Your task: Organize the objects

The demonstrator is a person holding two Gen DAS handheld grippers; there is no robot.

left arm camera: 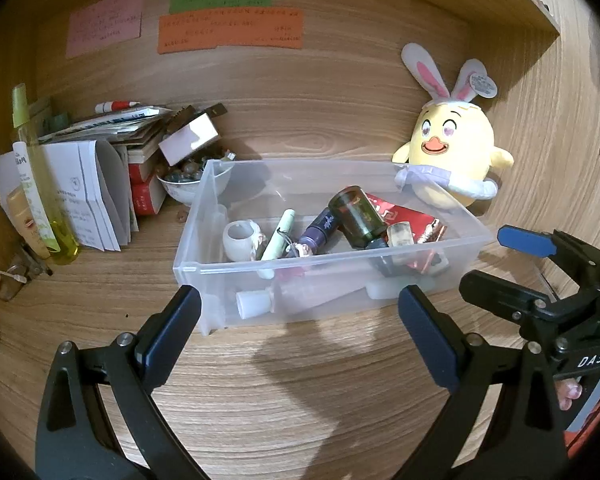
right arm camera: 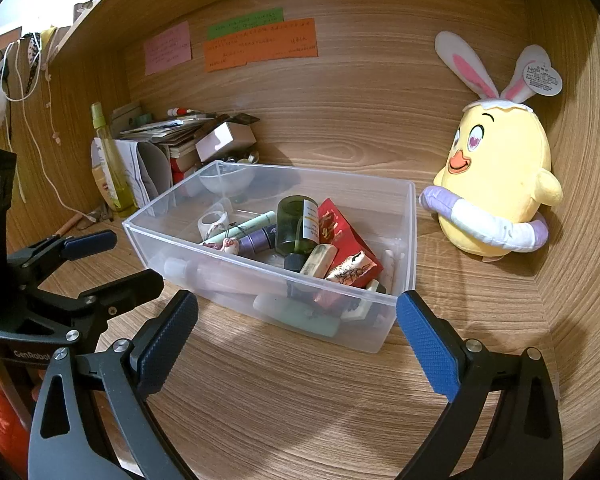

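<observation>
A clear plastic bin (left arm camera: 384, 280) (right arm camera: 180, 236) stands on the wooden desk. It holds a dark green bottle (left arm camera: 358, 216) (right arm camera: 296, 224), a purple tube (left arm camera: 320, 228), a pale green tube (left arm camera: 280, 234), a red packet (left arm camera: 404, 216) (right arm camera: 340, 232) and other small items. My left gripper (left arm camera: 300, 322) is open and empty just in front of the bin. My right gripper (right arm camera: 298, 324) is open and empty at the bin's near corner. Each gripper also shows in the other's view: the right (left arm camera: 496, 264), the left (right arm camera: 112, 260).
A yellow chick plush with rabbit ears (left arm camera: 452, 152) (right arm camera: 500, 184) leans against the back wall right of the bin. Left of the bin are stacked papers and boxes (left arm camera: 112, 168), a bowl (left arm camera: 188, 188), and a yellow spray bottle (left arm camera: 40, 176). Sticky notes (left arm camera: 228, 24) hang on the wall.
</observation>
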